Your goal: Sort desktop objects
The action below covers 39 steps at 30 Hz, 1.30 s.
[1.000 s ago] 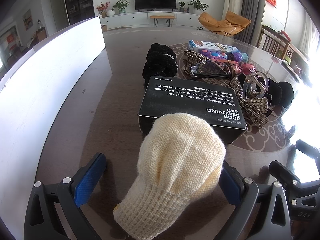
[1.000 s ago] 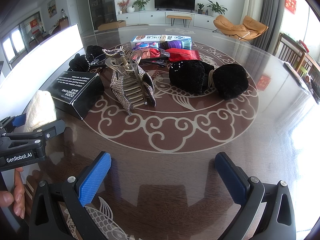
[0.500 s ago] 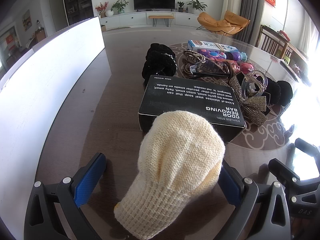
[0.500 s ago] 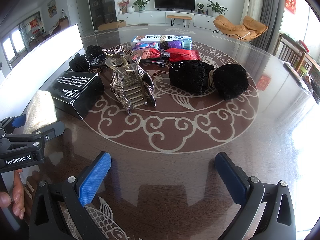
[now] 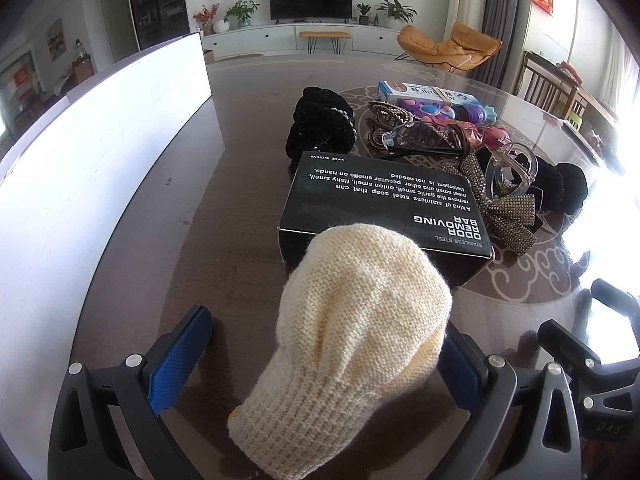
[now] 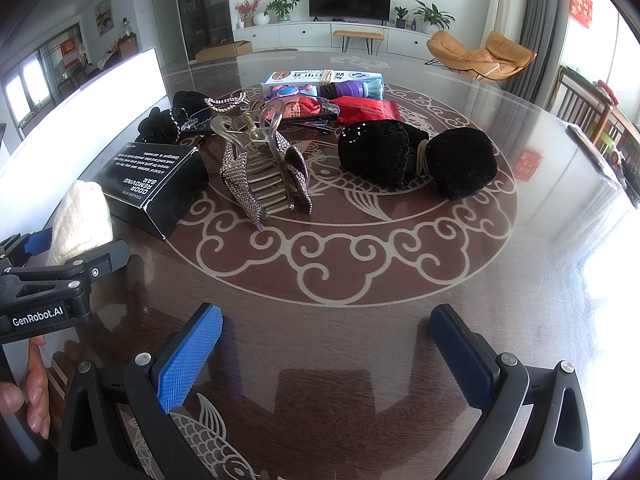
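Fuzzy knitted cream mitten (image 5: 356, 344), matt black cardboard box (image 5: 384, 208), glossy glass-topped table (image 6: 400, 280).

The right gripper (image 6: 326, 352) hovers at 6 o'clock over the glossy dark table (image 6: 520, 280), its blue-padded fingers (image 6: 188, 360) spread wide with nothing between them. At 11 o'clock lies a rhinestone-covered hair claw clip (image 6: 260, 172), with a black rectangular cardboard box (image 6: 154, 182) at 10 o'clock beside it. A black velvet bow (image 6: 416, 158) sits at 1 o'clock. At 9 o'clock, the left gripper (image 6: 52, 292) flanks a cream knitted mitten (image 6: 82, 220).
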### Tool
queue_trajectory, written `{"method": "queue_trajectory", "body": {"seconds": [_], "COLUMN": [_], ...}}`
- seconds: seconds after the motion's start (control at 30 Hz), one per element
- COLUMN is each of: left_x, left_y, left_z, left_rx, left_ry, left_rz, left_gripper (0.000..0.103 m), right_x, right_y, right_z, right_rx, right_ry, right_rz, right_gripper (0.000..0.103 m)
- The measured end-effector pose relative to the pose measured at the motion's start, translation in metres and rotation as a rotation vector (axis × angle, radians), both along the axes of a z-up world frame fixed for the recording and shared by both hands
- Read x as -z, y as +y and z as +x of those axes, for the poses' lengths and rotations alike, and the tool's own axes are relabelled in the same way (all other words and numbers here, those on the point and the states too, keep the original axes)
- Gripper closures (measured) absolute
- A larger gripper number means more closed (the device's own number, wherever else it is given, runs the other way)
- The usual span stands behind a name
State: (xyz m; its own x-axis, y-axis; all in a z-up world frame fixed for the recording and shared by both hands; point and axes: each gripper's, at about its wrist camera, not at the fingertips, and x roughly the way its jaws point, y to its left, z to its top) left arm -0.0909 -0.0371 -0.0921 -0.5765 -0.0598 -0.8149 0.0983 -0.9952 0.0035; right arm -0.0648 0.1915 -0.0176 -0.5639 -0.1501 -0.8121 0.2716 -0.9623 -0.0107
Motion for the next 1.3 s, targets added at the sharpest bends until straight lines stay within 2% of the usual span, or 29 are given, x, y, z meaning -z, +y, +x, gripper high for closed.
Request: {"method": "queue_trajectory", "body": {"seconds": [0.63,1.3], "left_x": [0.0014,0.0008], "left_y": [0.0021,0.0035], "left_z": [0.0051,0.0041], "left_rx": [-0.025,-0.009], "left_ry": [0.007,0.005], "left_rz": [-0.005,-0.008], "left_gripper": [0.000,0.000], "right_x": [0.0001,0.0001], "right_y": [-0.0001,-0.0002], "right_z": [0.0000,0.0000], "right_rx": [0.000,0.001], "right_ry": [0.000,0.000], "right_rz": [0.000,0.000], "right_gripper": [0.000,0.000]}}
